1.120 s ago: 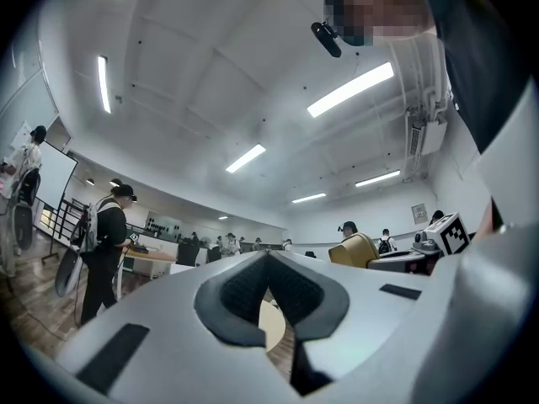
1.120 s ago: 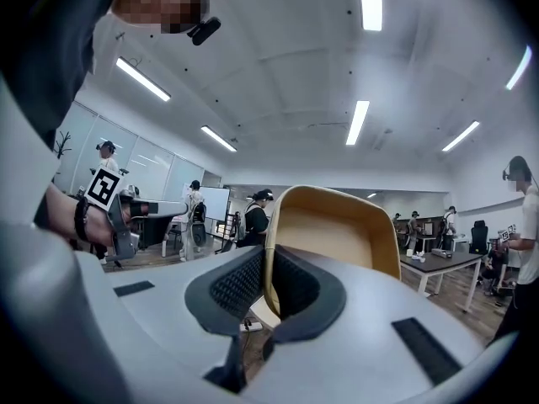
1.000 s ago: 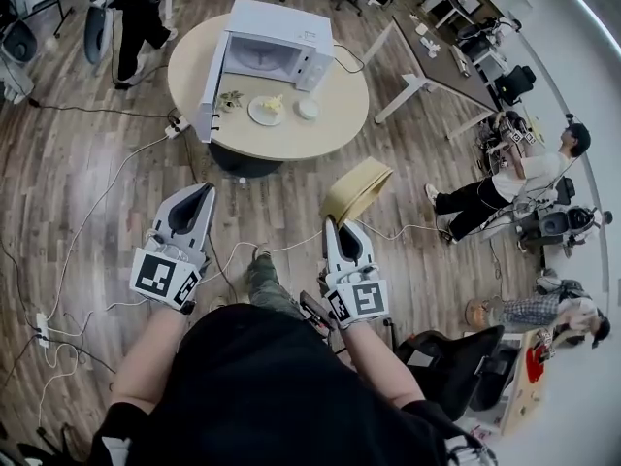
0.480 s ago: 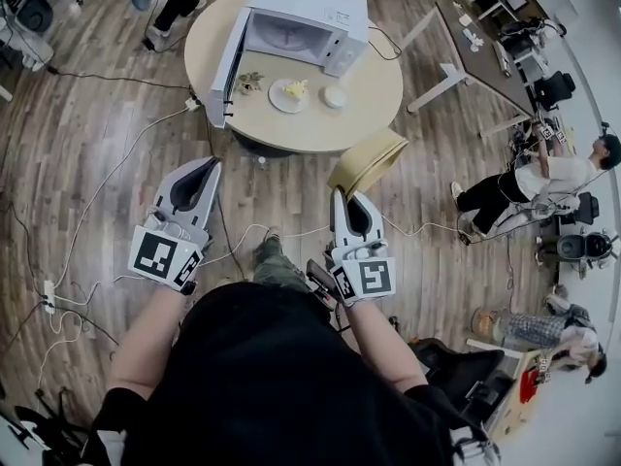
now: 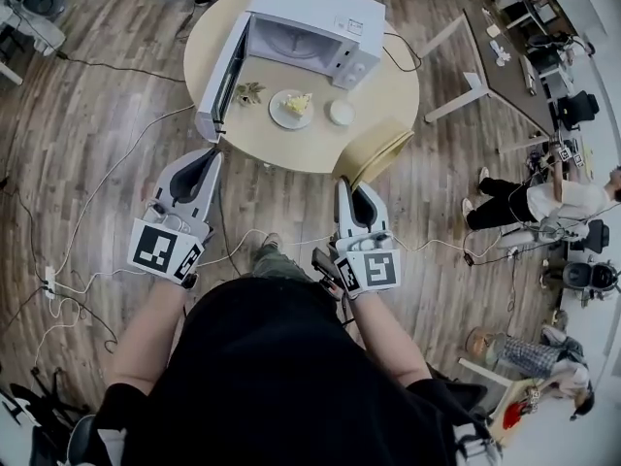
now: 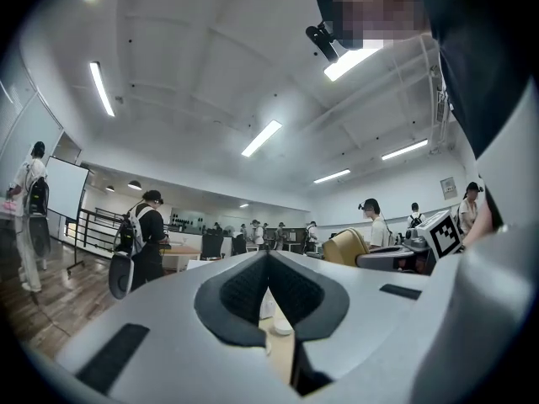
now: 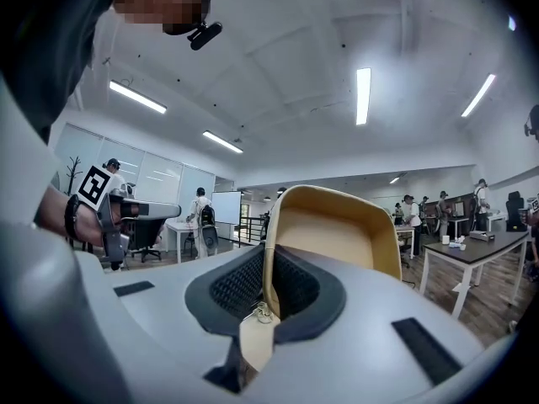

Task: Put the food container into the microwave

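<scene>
I can read no words, brand names or numbers anywhere here. The marker cube [image 5: 163, 250] on my left gripper [image 5: 208, 155] and the marker cube [image 5: 372, 272] on my right gripper [image 5: 349, 186] carry only black-and-white square patterns, no lettering. The small sticker [image 5: 356, 27] on top of the microwave [image 5: 320, 6] and the wall sign [image 6: 449, 188] in the left gripper view are too small to make out.

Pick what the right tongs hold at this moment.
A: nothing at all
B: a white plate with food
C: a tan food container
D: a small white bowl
C: in the right gripper view, the right tongs are shut on one wall of the tan food container, which rises just ahead of them.
</scene>
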Available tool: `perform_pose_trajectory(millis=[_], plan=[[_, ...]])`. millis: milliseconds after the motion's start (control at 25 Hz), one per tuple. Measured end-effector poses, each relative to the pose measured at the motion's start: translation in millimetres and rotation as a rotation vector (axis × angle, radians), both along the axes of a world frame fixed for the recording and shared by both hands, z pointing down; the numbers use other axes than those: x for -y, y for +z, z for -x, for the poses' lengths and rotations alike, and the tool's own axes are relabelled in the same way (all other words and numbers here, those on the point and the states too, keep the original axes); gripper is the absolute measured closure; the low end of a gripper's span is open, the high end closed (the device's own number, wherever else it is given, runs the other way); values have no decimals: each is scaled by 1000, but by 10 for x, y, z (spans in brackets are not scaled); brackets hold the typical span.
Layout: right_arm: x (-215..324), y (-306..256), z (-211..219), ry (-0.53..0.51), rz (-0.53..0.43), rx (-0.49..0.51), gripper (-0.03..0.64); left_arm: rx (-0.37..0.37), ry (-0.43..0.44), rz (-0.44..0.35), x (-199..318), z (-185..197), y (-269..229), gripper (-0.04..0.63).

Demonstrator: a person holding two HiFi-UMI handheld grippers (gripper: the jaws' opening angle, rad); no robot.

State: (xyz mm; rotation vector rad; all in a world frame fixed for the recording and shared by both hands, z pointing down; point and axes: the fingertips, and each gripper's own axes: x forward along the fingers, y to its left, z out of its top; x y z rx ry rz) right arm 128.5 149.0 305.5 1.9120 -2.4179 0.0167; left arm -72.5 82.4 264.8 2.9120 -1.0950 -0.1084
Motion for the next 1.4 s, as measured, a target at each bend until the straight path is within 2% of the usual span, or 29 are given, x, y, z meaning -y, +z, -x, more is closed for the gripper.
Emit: perform_pose_trajectory(millis=[400,800,1120,1400], plan=[[690,179,-394,-102,15,50,577,62,-74,12,511,-473,15,575],[1073,302,-749,-188,5,53,577,95,-94,-9,798,-962,86,575],[1242,266,-785,-160,-6,54,577,92,-77,-22,1038,-1044,66,575],[1363,157,-800,-66,-27,43,577,71,11,-31,1307,-1141,47,575]])
